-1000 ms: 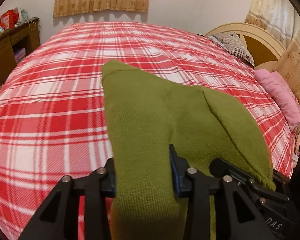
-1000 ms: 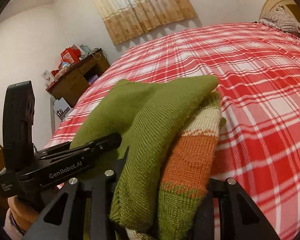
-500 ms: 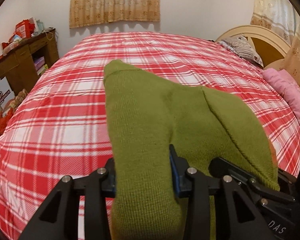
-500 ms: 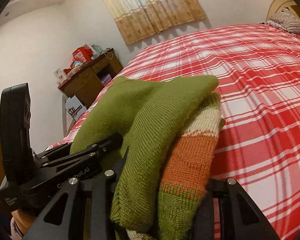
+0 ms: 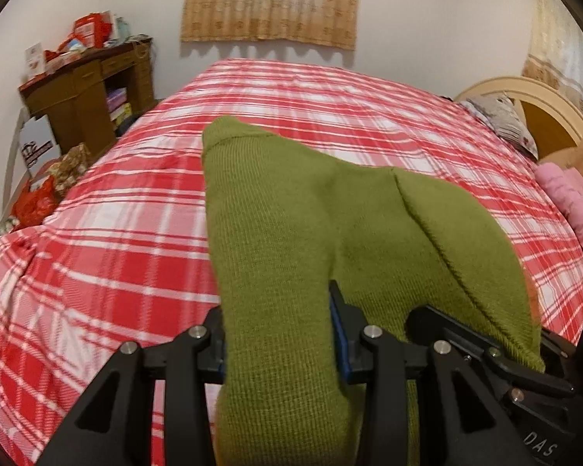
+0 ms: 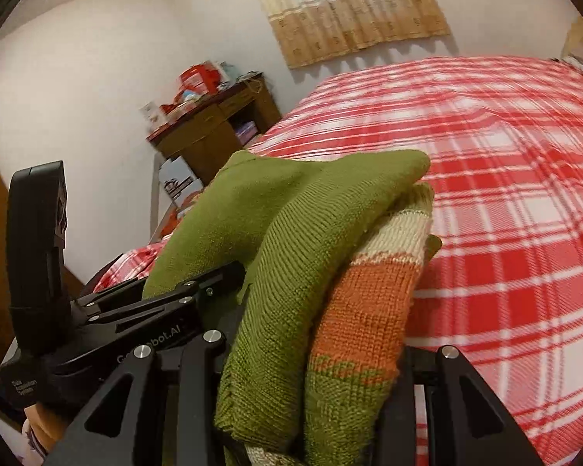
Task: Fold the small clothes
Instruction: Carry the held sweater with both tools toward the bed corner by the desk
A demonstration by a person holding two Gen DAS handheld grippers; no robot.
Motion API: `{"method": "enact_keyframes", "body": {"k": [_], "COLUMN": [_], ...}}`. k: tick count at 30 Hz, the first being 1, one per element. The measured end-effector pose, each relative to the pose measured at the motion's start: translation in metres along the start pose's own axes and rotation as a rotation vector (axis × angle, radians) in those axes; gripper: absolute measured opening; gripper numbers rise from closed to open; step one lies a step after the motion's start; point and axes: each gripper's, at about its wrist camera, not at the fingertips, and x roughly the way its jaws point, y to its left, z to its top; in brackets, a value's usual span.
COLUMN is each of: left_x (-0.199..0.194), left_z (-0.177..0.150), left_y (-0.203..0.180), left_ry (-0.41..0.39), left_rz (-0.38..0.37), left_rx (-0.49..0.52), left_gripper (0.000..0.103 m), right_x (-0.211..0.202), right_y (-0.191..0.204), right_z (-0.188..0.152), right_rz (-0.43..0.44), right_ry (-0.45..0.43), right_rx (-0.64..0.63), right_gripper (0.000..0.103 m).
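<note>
A folded olive-green knitted sweater (image 5: 291, 213) with orange and cream stripes (image 6: 369, 291) hangs in the air above the red and white plaid bed (image 5: 136, 233). My left gripper (image 5: 280, 345) is shut on one thick end of the fold. In the right wrist view my right gripper (image 6: 311, 369) is shut on the other end, where the green and striped layers bunch together. The two grippers are side by side: the right one shows at the lower right of the left view (image 5: 486, 349), and the left one at the left of the right view (image 6: 155, 310). The fingertips are hidden by cloth.
A wooden desk (image 5: 85, 93) piled with red boxes stands by the far left wall, with bags (image 5: 35, 202) on the floor beside it. A headboard (image 5: 544, 108), a patterned pillow (image 5: 501, 116) and a pink pillow (image 5: 571, 202) lie at the right. The plaid bed (image 6: 505, 194) spreads ahead.
Both grippers have carried the sweater together across the bed. The desk and the bed's left edge have come further into view. Neither grip has changed.
</note>
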Motion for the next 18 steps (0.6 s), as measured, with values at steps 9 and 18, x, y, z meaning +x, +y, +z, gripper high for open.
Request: {"method": "enact_keyframes", "body": {"k": [9,18], "left_x": [-0.02,-0.025], "left_z": [0.0,0.0], "left_y": [0.064,0.12], "left_ry": [-0.042,-0.069], "left_rz": [0.105,0.168], "left_rx": [-0.096,-0.185], "left_gripper": [0.04,0.04], "right_x": [0.04,0.08], "right_y": [0.065,0.118], "right_z": [0.014,0.024], "right_rz": [0.099,0.166], "right_ry": [0.027,0.055], "right_rx": [-0.106,-0.177], "right_gripper": [0.038,0.038]}}
